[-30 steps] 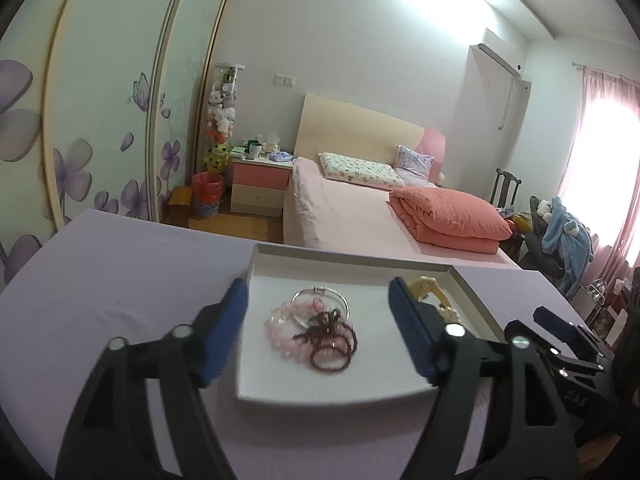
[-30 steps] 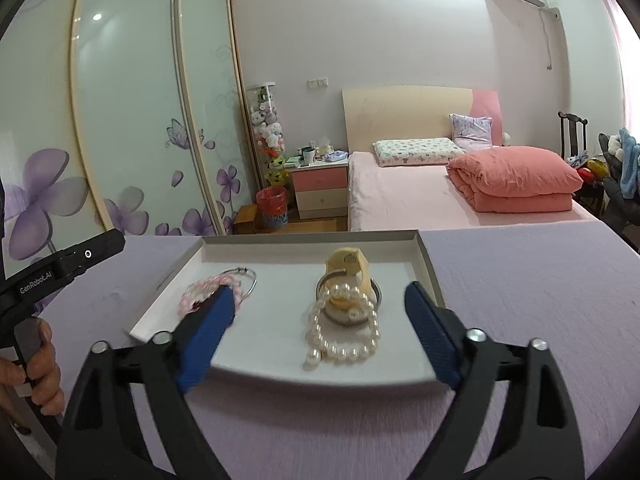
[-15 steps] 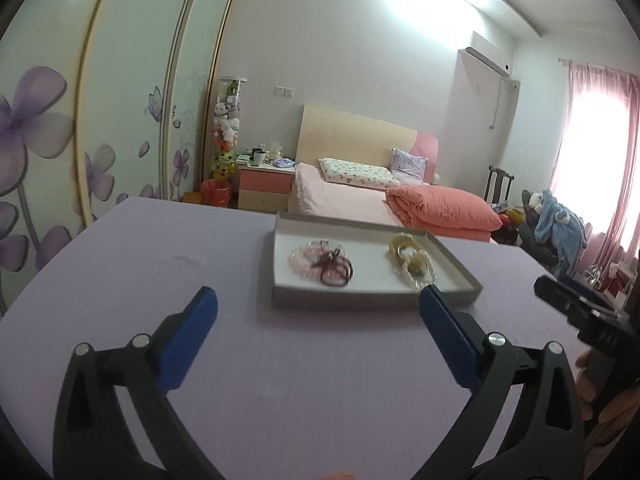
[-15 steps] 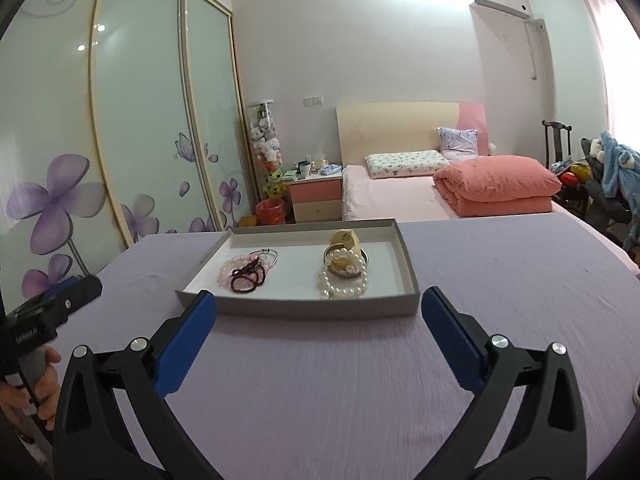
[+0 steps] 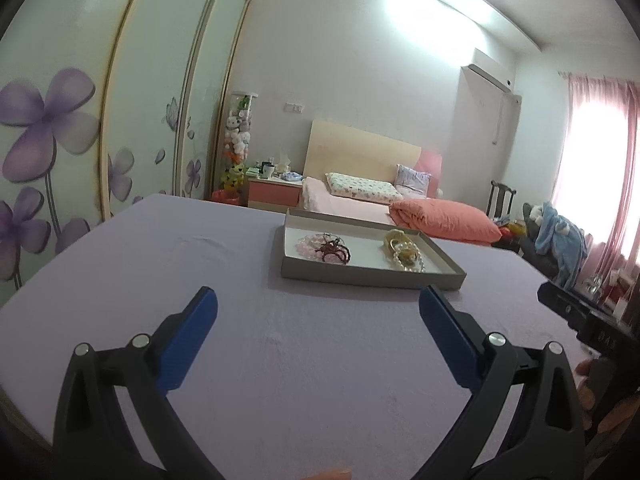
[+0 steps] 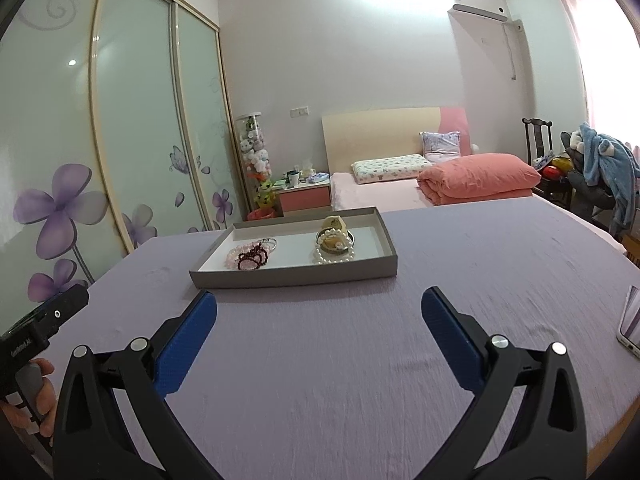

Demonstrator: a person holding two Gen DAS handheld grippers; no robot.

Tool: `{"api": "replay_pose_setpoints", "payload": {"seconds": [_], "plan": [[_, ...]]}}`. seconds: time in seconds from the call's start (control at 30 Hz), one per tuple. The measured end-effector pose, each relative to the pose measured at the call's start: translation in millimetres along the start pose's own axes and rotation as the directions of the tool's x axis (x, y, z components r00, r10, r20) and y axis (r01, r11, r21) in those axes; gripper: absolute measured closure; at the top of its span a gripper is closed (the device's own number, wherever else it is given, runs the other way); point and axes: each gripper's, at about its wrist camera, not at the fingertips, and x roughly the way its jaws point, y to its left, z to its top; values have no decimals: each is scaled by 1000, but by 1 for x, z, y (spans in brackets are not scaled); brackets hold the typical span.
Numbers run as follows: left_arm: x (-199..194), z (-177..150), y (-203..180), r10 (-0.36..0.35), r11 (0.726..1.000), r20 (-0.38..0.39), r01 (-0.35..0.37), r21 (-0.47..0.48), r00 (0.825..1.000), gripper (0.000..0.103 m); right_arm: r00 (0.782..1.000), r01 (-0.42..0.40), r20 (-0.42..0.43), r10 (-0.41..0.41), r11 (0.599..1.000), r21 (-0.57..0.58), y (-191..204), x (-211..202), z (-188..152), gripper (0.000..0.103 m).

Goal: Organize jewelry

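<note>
A shallow grey tray (image 5: 370, 276) (image 6: 292, 275) stands on the purple table. In it lie a pink bead bracelet with a dark red bead bracelet (image 5: 334, 252) (image 6: 252, 257) on the left, and a white pearl bracelet (image 5: 408, 262) (image 6: 335, 254) with a gold piece on the right. My left gripper (image 5: 318, 312) is open and empty, well short of the tray. My right gripper (image 6: 319, 308) is open and empty, just before the tray's near wall.
The purple tablecloth (image 5: 280, 340) covers the table. A phone (image 6: 630, 322) lies at the table's right edge. A bed (image 6: 400, 188), a nightstand and a glass wardrobe stand behind. The other gripper's body shows at the side of each view.
Both grippers have pulled back from over the tray toward the table's near side. The jewelry stays in the tray. Both stay open.
</note>
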Motion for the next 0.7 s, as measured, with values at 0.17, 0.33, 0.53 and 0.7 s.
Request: {"api": "replay_pose_setpoints", "payload": {"seconds": [0.17, 0.33, 0.53, 0.7], "plan": [[-1, -5, -4, -2, 1000, -10, 2, 16, 1000, 4, 1000, -14, -12, 13, 1000, -24, 5, -3, -9, 2], [3, -5, 1, -4, 1000, -24, 4, 2, 1000, 4, 1000, -27, -6, 27, 999, -39, 8, -4, -10, 2], [5, -5, 0, -12, 1000, -33, 12, -1, 999, 4, 1000, -27, -11, 27, 999, -36, 7, -4, -11, 2], [7, -3, -2, -20, 1000, -35, 20, 4, 999, 4, 999, -30, -12, 29, 999, -35, 7, -4, -11, 2]]}}
